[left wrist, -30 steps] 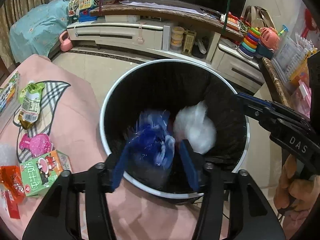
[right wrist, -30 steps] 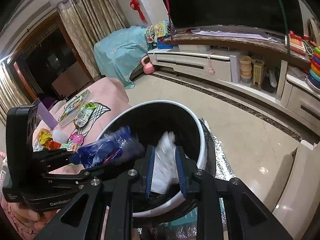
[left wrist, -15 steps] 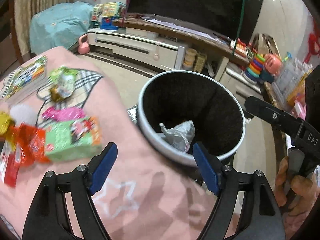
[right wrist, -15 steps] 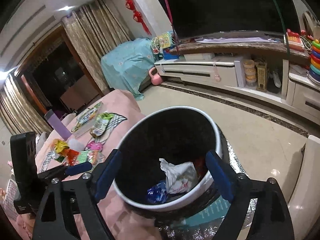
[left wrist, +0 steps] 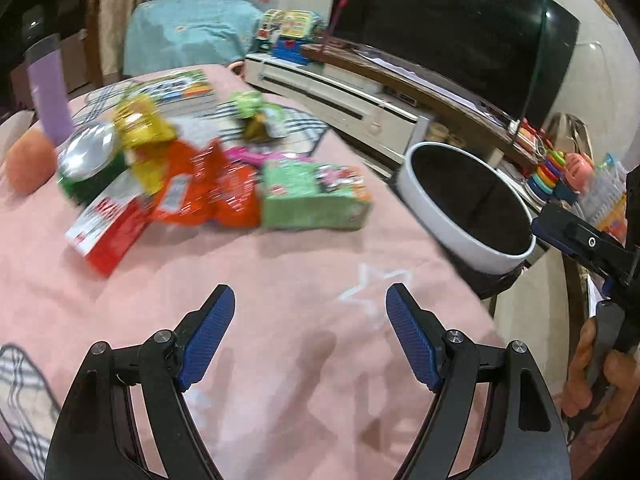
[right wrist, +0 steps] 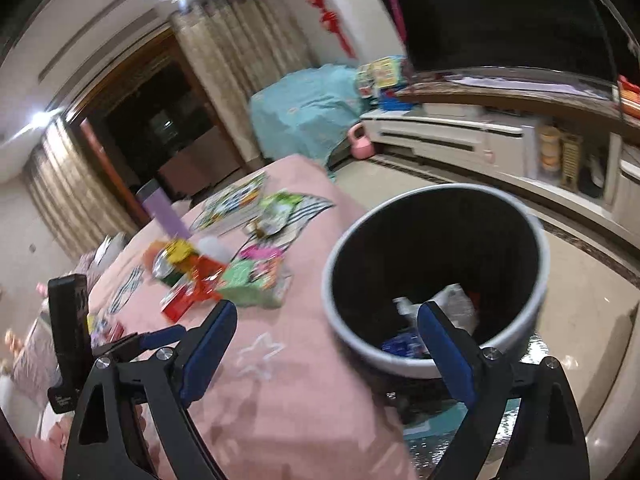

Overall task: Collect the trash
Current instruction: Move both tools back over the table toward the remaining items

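wrappers [left wrist: 208, 184] blurred, bright on pink cloth [left wrist: 280, 320], left claw [left wrist: 310, 332] and right claw [right wrist: 326, 352] agape, unladen

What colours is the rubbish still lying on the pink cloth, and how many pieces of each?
Green: 2, the carton and the pouch
Orange wrapper: 1
Yellow wrapper: 1
Red-and-white box: 1
Pink wrapper: 1
Total: 6; blur may hide more.

Left wrist camera sits low and close over the pink tablecloth [left wrist: 280, 288], facing along it toward the blurred wrapper pile [left wrist: 208, 192], the trash bin [left wrist: 468, 208] off to its right. Right wrist camera rides higher, looking down into the bin [right wrist: 436, 272] from nearby. Both views share the cloth's white star [left wrist: 372, 284], the green carton [right wrist: 256, 280], the bin and the TV [right wrist: 500, 12].
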